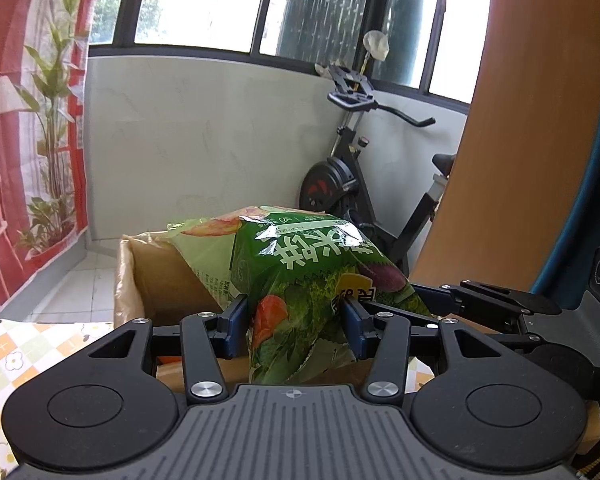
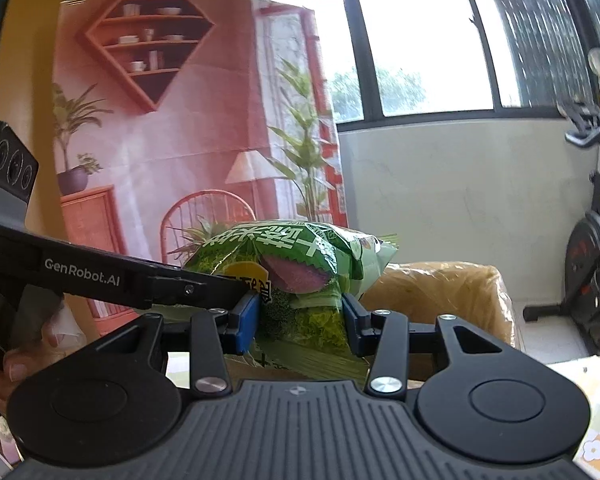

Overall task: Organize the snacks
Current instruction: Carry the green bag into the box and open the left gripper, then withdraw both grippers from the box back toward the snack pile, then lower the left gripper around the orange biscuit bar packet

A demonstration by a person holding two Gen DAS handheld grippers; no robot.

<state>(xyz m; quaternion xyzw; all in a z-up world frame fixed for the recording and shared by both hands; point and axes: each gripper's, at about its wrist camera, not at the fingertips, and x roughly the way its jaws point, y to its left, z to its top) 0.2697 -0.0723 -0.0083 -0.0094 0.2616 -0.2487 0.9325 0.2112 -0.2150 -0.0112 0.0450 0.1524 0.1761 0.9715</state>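
Note:
A green snack bag with white lettering and vegetable pictures is held up over an open cardboard box. My left gripper is shut on the bag's lower part, blue pads pressing both sides. One of the right gripper's fingers reaches in from the right to the same bag. In the right wrist view, my right gripper is shut on the bag, with the box behind it. The left gripper's fingers come in from the left, and a hand holds that gripper.
An exercise bike stands by the white wall under the windows. A printed backdrop hangs on the left. A checked tablecloth lies under the box. A wooden panel rises at the right.

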